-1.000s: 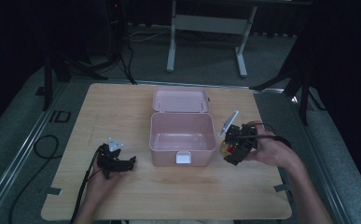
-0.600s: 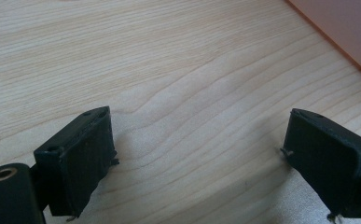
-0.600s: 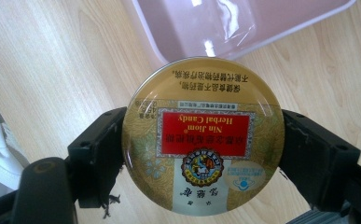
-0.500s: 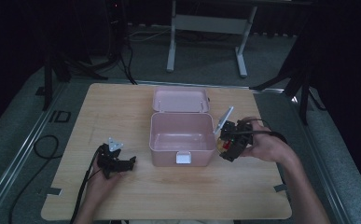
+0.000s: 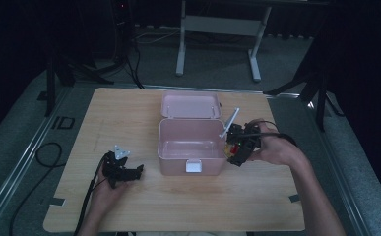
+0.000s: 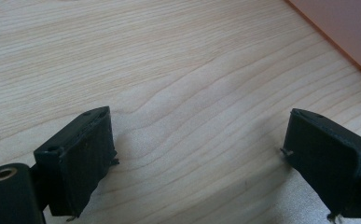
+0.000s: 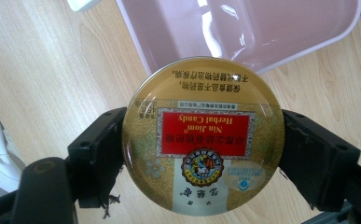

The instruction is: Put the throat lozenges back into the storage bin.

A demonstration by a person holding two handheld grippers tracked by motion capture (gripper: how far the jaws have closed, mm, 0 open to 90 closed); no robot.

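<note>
A pink box stands open at mid-table, its lid tipped back. My right gripper hovers at the box's right rim, shut on a round gold herbal candy tin with a red label. In the right gripper view the tin sits squarely between both jaws, with the pink box just beyond it. My left gripper rests on the wood to the left of the box, open, its fingers wide apart over bare table with nothing between them.
The wooden table has free room on its left and front. A cable trails from the left gripper off the front edge. A white metal frame stands on the floor behind the table.
My right gripper has carried the tin leftward, from beside the box to its right rim. The left gripper has stayed put.
</note>
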